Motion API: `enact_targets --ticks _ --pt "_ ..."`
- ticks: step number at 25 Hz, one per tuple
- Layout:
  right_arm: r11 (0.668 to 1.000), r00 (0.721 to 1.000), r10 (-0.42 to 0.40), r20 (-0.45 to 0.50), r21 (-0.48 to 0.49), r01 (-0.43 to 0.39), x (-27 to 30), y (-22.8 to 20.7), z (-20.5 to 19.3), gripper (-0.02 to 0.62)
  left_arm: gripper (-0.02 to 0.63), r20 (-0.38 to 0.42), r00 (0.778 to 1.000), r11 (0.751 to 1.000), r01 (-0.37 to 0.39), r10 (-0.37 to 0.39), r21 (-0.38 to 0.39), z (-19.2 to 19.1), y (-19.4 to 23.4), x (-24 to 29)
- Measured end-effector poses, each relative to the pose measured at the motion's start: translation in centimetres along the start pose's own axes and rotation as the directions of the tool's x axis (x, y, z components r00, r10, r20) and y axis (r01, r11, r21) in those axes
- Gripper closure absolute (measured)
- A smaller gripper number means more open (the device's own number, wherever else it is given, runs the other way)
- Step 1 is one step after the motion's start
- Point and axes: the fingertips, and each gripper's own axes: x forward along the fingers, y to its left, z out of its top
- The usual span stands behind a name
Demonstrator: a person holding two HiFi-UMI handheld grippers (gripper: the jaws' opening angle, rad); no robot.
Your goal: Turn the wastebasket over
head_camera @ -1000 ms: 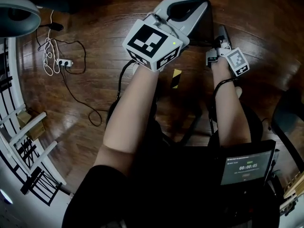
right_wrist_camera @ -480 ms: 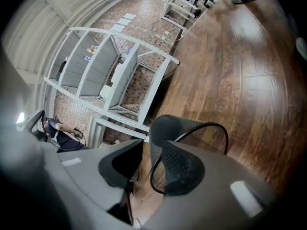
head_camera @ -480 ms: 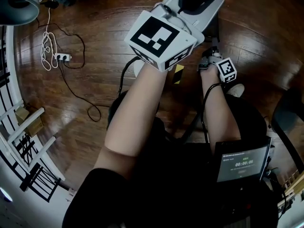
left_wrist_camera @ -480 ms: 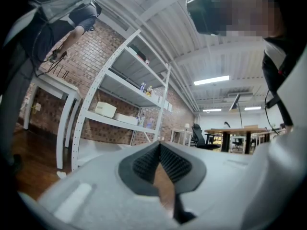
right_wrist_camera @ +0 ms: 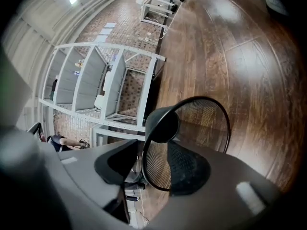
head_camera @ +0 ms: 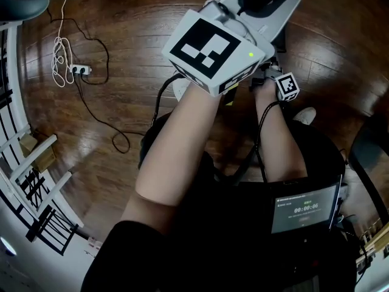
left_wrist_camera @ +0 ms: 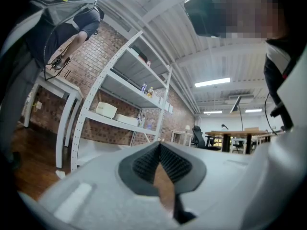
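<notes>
Right gripper [right_wrist_camera: 153, 163] was low over the wooden floor [right_wrist_camera: 249, 71], its jaws opening. The rim of the black mesh wastebasket [right_wrist_camera: 204, 123] sat between them, not pinched. The wastebasket lay on its side on the floor, mouth toward that gripper. Left gripper [left_wrist_camera: 160, 146] was held up high, jaws together, nothing between them.

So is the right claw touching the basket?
Cannot tell. The right gripper view shows the rim of the basket between the opening jaws of the right claw; one pad overlaps the mesh, so neither contact nor gap shows plainly.
</notes>
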Motion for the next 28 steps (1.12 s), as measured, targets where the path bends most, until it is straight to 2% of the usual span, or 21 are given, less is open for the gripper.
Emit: enact_targets --ticks 4,10,13,18,21,28 --pt "0.998 1.000 0.031 -0.001 0.050 -0.031 1.4 0.1 -0.6 0.408 0.603 0.008 1.000 0.999 -0.009 0.009 -0.035 0.8 0.0 -0.3" --pt "0.993 0.996 0.086 0.002 0.084 -0.086 3.5 0.7 -0.4 0.408 0.604 0.025 1.000 1.000 -0.004 0.004 -0.023 1.6 -0.2 -0.6" --pt "0.993 0.996 0.087 -0.001 0.082 -0.087 4.6 0.5 -0.4 0.410 0.604 0.024 1.000 0.999 -0.011 0.012 -0.030 1.6 0.2 -0.5" --pt "0.990 0.993 0.115 0.004 0.077 -0.115 5.3 0.7 -0.3 0.476 0.604 0.007 1.000 1.000 -0.006 0.006 -0.022 1.0 0.1 -0.4" --pt "0.990 0.993 0.120 0.002 0.068 -0.120 5.4 1.3 -0.3 0.578 0.604 0.012 1.000 1.000 -0.010 0.011 -0.026 1.2 0.4 -0.5" --pt "0.991 0.992 0.123 -0.001 0.046 -0.123 5.4 2.8 -0.2 0.588 0.604 0.020 1.000 0.999 -0.013 0.014 -0.033 1.5 0.5 -0.5"
